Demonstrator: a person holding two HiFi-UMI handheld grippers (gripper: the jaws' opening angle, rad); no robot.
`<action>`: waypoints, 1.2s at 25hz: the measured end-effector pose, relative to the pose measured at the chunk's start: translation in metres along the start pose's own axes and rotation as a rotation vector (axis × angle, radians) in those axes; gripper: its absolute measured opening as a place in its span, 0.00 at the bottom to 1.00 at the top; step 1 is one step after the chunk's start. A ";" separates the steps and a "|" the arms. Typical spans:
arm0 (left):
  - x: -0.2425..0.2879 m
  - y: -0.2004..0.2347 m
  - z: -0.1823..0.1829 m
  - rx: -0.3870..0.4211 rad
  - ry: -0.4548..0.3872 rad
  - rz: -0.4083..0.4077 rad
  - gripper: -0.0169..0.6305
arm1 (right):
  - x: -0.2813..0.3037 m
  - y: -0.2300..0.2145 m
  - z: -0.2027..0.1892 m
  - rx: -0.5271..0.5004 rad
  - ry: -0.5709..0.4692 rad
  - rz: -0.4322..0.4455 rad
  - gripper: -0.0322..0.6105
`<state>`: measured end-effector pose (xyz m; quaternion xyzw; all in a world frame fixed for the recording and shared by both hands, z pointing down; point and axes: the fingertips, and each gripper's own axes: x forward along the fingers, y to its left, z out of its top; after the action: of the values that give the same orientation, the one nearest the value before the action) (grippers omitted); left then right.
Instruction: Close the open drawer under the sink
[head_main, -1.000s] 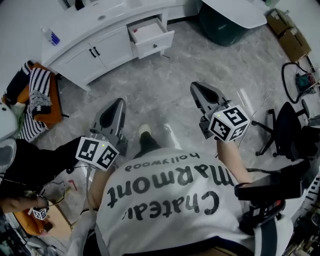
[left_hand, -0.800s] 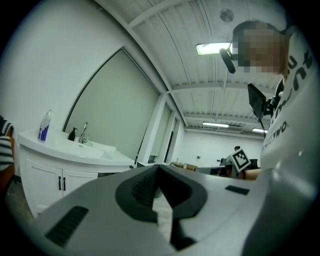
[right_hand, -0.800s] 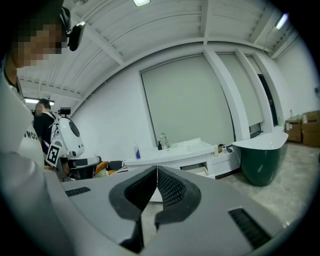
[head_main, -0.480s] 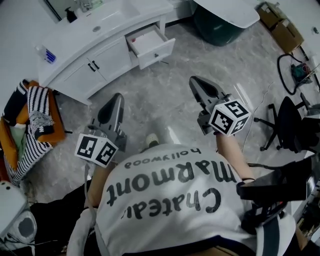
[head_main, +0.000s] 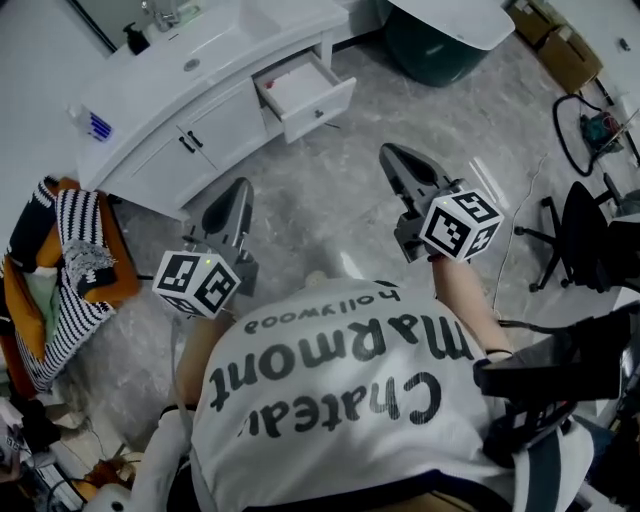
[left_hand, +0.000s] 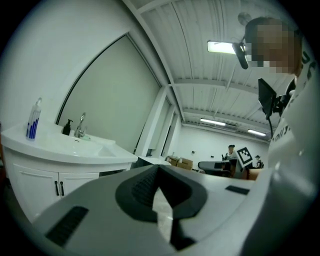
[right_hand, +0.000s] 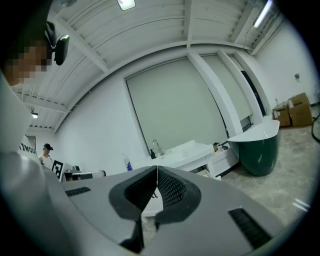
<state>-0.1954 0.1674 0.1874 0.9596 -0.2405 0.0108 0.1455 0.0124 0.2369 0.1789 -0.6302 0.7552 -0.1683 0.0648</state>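
Two shut grippers, the drawer open ahead

Both tools are a little nearer to the white cabinet (head_main: 225, 118) than one second ago, so I judge that the approach is under way but the push is not yet begun. The open drawer (head_main: 305, 88) stands pulled out at the right end of the cabinet, under the sink (head_main: 205, 50), far from me and well apart from both tools. The left gripper (head_main: 239, 187) and the right gripper (head_main: 387, 153) point about level toward it, side by side over the grey floor (head_main: 330, 210). Each pair of jaws is closed tip to tip, with nothing between them.
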 end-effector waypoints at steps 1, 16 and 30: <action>0.003 0.002 -0.002 0.010 0.018 -0.004 0.04 | 0.001 0.000 0.001 0.006 -0.001 -0.001 0.07; 0.014 0.011 -0.011 -0.015 0.042 -0.021 0.04 | 0.043 -0.001 -0.006 0.021 0.051 0.048 0.07; 0.042 0.049 -0.033 -0.054 0.071 0.029 0.04 | 0.094 -0.034 -0.039 0.109 0.122 0.030 0.07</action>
<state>-0.1793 0.1161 0.2359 0.9508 -0.2493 0.0402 0.1796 0.0138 0.1471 0.2378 -0.6030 0.7567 -0.2462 0.0557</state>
